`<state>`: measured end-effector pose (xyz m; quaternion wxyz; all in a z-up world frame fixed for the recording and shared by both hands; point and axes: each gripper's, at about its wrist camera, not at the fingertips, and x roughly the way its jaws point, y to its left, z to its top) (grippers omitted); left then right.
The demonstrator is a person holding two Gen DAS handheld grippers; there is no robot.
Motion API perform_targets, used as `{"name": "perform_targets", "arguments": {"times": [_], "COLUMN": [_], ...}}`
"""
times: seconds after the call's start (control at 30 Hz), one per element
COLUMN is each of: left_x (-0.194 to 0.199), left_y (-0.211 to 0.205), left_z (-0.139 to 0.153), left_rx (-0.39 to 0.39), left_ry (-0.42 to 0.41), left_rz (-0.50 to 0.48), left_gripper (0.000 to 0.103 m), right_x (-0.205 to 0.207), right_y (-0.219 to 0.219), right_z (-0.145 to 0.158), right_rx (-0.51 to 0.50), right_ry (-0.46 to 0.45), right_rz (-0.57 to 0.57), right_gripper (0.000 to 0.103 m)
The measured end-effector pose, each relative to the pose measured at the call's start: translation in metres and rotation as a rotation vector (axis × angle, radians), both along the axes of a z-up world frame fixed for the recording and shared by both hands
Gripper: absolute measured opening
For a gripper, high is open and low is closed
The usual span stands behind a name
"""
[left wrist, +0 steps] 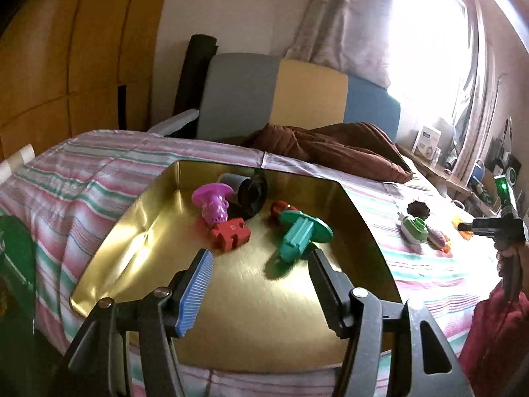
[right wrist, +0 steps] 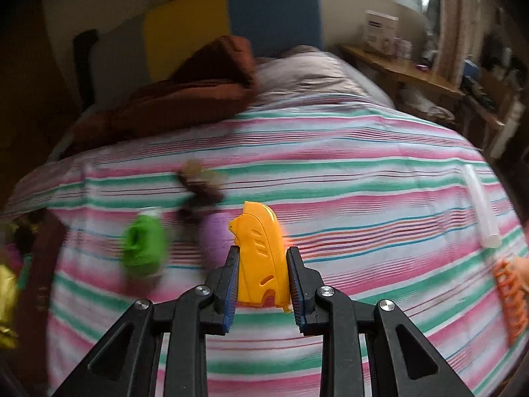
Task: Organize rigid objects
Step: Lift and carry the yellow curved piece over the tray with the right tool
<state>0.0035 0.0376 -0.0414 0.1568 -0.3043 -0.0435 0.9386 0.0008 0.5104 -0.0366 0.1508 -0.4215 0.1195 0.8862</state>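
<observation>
Inspector: Tray (left wrist: 109, 251) status?

Assessor: Gold tray on the striped bedspread (right wrist: 363, 172) lies under the left gripper (left wrist: 261, 264), whose jaws stand released and empty. Ahead of its tips sit a teal peg (left wrist: 297, 235), red block (left wrist: 229, 231), purple piece (left wrist: 213, 205) and black cylinder (left wrist: 251, 192).

Inspector: Right side?

Assessor: Right gripper (right wrist: 263, 274) is clenched on a yellow toy part (right wrist: 261, 258), raised over the cover. A green toy (right wrist: 143, 248) left of it, a clear tube (right wrist: 479, 208) and orange clip (right wrist: 510, 301) to its right lie unsorted. Judged roughly half done.
</observation>
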Motion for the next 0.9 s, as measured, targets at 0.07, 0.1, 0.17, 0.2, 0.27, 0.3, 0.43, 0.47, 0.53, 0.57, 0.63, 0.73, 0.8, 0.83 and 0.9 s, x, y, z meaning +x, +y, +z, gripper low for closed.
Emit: {"name": "perform_targets", "arguments": {"times": [0.07,0.1,0.17,0.2,0.27,0.3,0.43,0.47,0.53,0.57,0.63,0.73,0.8,0.83,0.9], "left_x": [0.005,0.007,0.009,0.01,0.011,0.011,0.009,0.009,0.007,0.006,0.005,0.005,0.006,0.006,0.006], "left_y": [0.001,0.002,0.004,0.004,0.002,0.0,-0.012,-0.017,-0.027,-0.032,-0.041,-0.052,-0.059,-0.062,-0.07], "left_z": [0.0,0.0,0.001,0.002,0.003,0.004,0.01,0.012,0.014,0.014,0.014,0.012,0.011,0.011,0.01], "left_rx": [0.003,0.003,0.003,0.008,0.017,0.024,0.049,0.056,0.075,0.087,0.107,0.107,0.109,0.112,0.116], "left_ry": [0.002,0.004,0.003,0.004,0.004,0.006,0.007,0.01,0.002,-0.009,-0.026,-0.043,-0.057,-0.063,-0.072], "left_rz": [-0.013,-0.022,-0.034,-0.033,-0.029,-0.02,0.025,0.047,0.084,0.096,0.115,0.138,0.153,0.161,0.185], "left_gripper": [0.061,0.061,0.061,0.061,0.061,0.061,0.061,0.061,0.061,0.061,0.061,0.061,0.061,0.061,0.061], "right_x": [-0.002,-0.004,-0.008,-0.011,-0.015,-0.017,-0.024,-0.025,-0.032,-0.034,-0.04,-0.052,-0.057,-0.061,-0.069], "right_y": [-0.02,-0.035,-0.061,-0.079,-0.111,-0.13,-0.195,-0.21,-0.248,-0.258,-0.293,-0.337,-0.362,-0.373,-0.393], "right_z": [0.007,0.01,0.014,0.016,0.018,0.019,0.024,0.024,0.025,0.024,0.021,0.014,0.008,0.004,-0.004], "right_rx": [-0.031,-0.054,-0.08,-0.089,-0.098,-0.103,-0.119,-0.121,-0.127,-0.128,-0.129,-0.125,-0.125,-0.125,-0.143], "right_ry": [0.02,0.031,0.042,0.045,0.047,0.05,0.056,0.056,0.052,0.051,0.039,0.013,-0.013,-0.025,-0.05], "right_rz": [0.049,0.092,0.157,0.198,0.264,0.301,0.437,0.468,0.546,0.568,0.631,0.707,0.746,0.758,0.781], "right_gripper": [0.028,0.028,0.028,0.028,0.028,0.028,0.028,0.028,0.028,0.028,0.028,0.028,0.028,0.028,0.028]}}
